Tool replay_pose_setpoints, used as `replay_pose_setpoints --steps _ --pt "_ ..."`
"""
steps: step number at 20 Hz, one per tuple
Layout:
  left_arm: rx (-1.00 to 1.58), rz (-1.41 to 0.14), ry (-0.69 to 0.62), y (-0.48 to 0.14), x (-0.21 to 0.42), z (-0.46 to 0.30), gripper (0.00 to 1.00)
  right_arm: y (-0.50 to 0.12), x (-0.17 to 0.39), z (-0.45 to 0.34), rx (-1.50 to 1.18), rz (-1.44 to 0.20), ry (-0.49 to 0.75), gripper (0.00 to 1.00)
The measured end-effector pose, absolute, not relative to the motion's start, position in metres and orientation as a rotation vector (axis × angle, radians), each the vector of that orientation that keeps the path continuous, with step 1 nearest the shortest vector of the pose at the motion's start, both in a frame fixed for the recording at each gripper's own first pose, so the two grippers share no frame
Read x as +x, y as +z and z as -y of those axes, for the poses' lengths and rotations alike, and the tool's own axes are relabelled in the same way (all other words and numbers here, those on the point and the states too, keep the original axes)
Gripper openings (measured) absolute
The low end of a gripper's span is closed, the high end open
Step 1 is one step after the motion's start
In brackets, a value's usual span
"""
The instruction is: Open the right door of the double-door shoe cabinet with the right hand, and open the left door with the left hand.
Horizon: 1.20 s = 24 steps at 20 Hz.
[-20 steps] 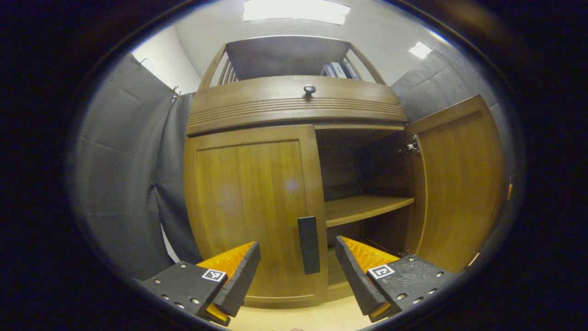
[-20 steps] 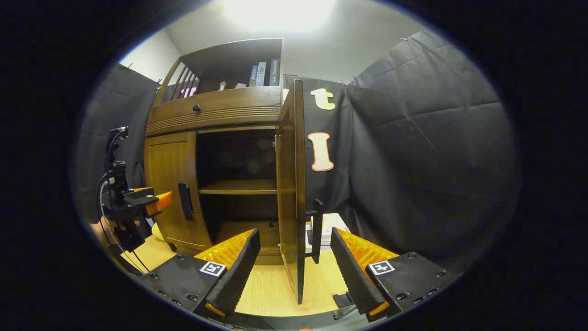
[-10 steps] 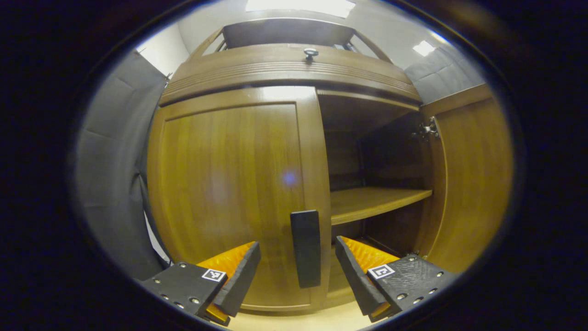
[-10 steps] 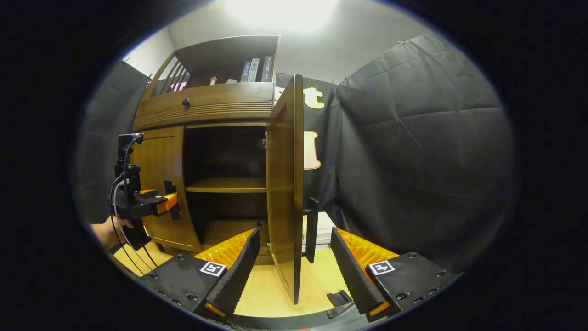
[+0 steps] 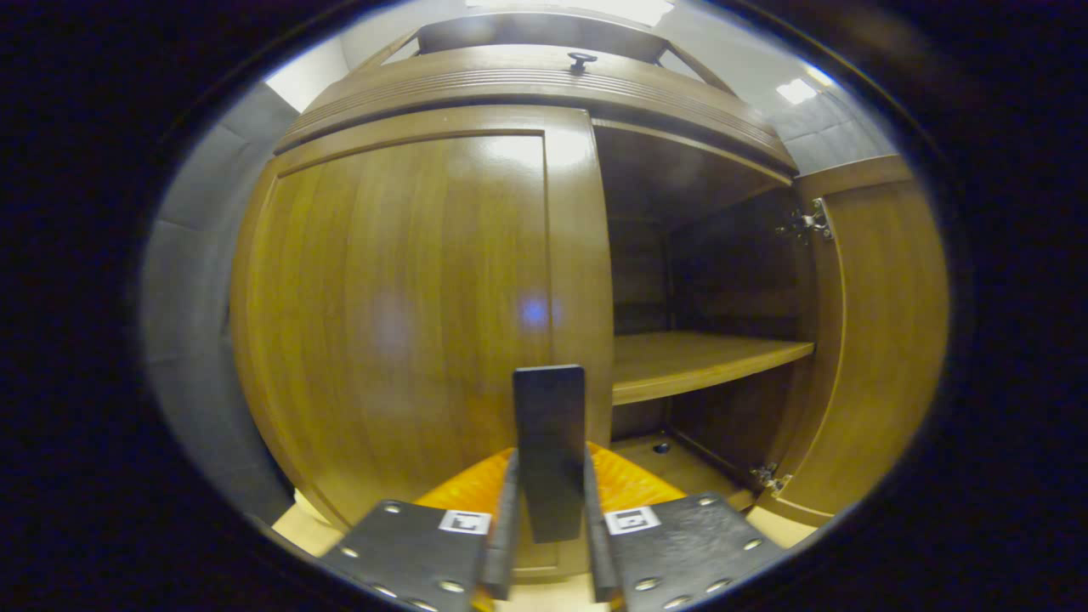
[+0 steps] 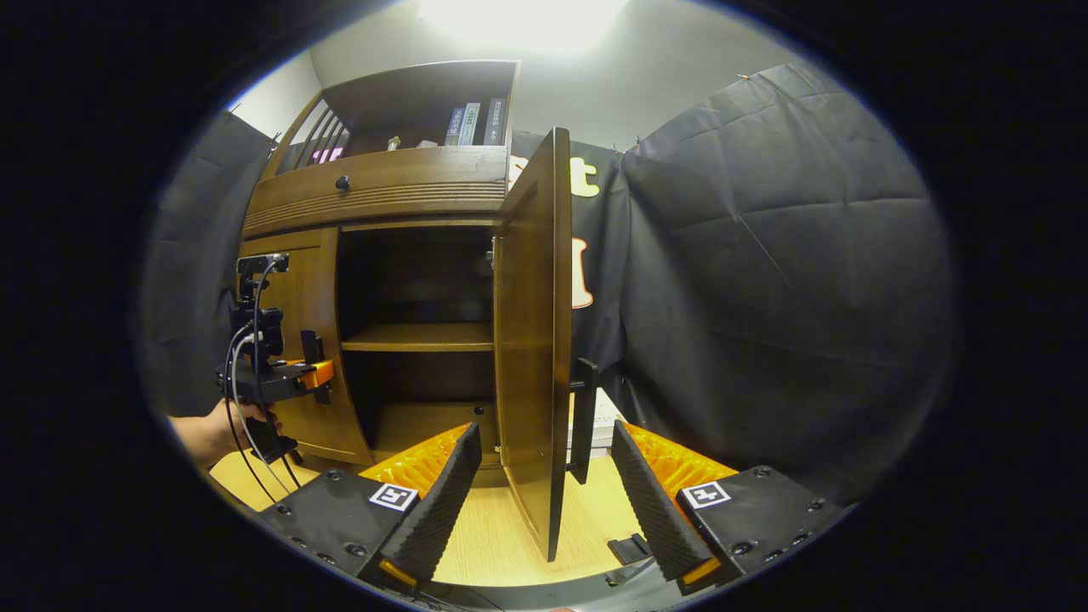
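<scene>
- Clamping the left door's handle point(image 5: 550, 450): the left gripper point(image 5: 549, 544) has both fingers pressed on that dark vertical bar, at the inner edge of the closed left door point(image 5: 399, 314).
- Right gripper point(image 6: 544, 493): jaws wide apart, holding nothing, either side of the right door point(image 6: 531, 340), which stands swung out edge-on.
- Right door's handle point(image 6: 583, 421) untouched, near the door's lower edge.
- Cabinet shelf point(image 6: 421, 337) exposed.

This is a recording booth made to look like a home: black cloth point(image 6: 765, 255) hangs as walls around a wooden shoe cabinet point(image 6: 382, 191), with books point(image 6: 476, 123) on its top shelf.
</scene>
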<state>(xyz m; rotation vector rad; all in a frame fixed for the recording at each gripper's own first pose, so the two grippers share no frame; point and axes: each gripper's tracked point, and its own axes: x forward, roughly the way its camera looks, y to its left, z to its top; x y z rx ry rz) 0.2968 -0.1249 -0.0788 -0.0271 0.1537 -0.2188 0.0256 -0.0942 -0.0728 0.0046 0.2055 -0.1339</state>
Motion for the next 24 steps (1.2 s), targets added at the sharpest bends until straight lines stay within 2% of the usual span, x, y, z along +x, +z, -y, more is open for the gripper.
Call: replay_pose_setpoints --steps 1,3,4,5,6,7,8,9,10,11,12,13,19,20,21,23,24 --pt "-0.021 -0.155 -0.212 -0.08 0.293 0.124 0.33 -0.073 0.026 0.094 0.004 -0.205 -0.129 0.97" --pt "-0.039 -0.174 -0.208 -0.081 0.29 0.123 0.31 -0.072 0.025 0.095 0.006 -0.204 -0.116 0.97" --pt "-0.046 -0.181 -0.208 -0.08 0.292 0.122 0.27 -0.072 0.025 0.095 0.007 -0.202 -0.109 0.92" --pt "-0.047 -0.183 -0.213 -0.081 0.288 0.122 0.22 -0.072 0.024 0.096 0.007 -0.199 -0.103 0.97" --pt "-0.054 -0.182 -0.218 -0.078 0.284 0.12 0.19 -0.07 0.023 0.097 0.01 -0.196 -0.096 0.92" --pt "-0.061 -0.177 -0.224 -0.077 0.276 0.118 0.22 -0.069 0.022 0.097 0.016 -0.192 -0.085 0.92" --pt "-0.064 -0.176 -0.226 -0.076 0.268 0.116 0.22 -0.07 0.022 0.098 0.021 -0.191 -0.074 0.97" --pt "-0.061 -0.173 -0.225 -0.077 0.259 0.113 0.2 -0.069 0.021 0.098 0.025 -0.19 -0.062 0.97" --pt "-0.056 -0.172 -0.218 -0.076 0.25 0.109 0.22 -0.069 0.021 0.098 0.027 -0.187 -0.049 0.97" --pt "-0.052 -0.172 -0.21 -0.075 0.242 0.105 0.19 -0.067 0.02 0.097 0.029 -0.184 -0.034 0.97" --pt "-0.054 -0.175 -0.199 -0.074 0.234 0.101 0.22 -0.067 0.02 0.096 0.029 -0.18 -0.016 0.92" --pt "-0.059 -0.178 -0.189 -0.071 0.229 0.099 0.19 -0.067 0.02 0.094 0.027 -0.179 0.004 0.92" --pt "-0.061 -0.193 -0.115 -0.068 0.182 0.069 0.22 -0.064 0.011 0.086 0.027 -0.163 0.113 0.92" --pt "-0.059 -0.192 -0.099 -0.067 0.175 0.063 0.22 -0.063 0.01 0.085 0.031 -0.16 0.132 0.97" --pt "-0.056 -0.191 -0.082 -0.066 0.167 0.058 0.22 -0.063 0.008 0.083 0.036 -0.159 0.151 0.92" --pt "-0.05 -0.192 -0.052 -0.065 0.155 0.045 0.22 -0.063 0.005 0.081 0.037 -0.156 0.189 0.92" --pt "-0.045 -0.195 -0.043 -0.064 0.149 0.04 0.22 -0.064 0.002 0.078 0.036 -0.158 0.21 0.97"
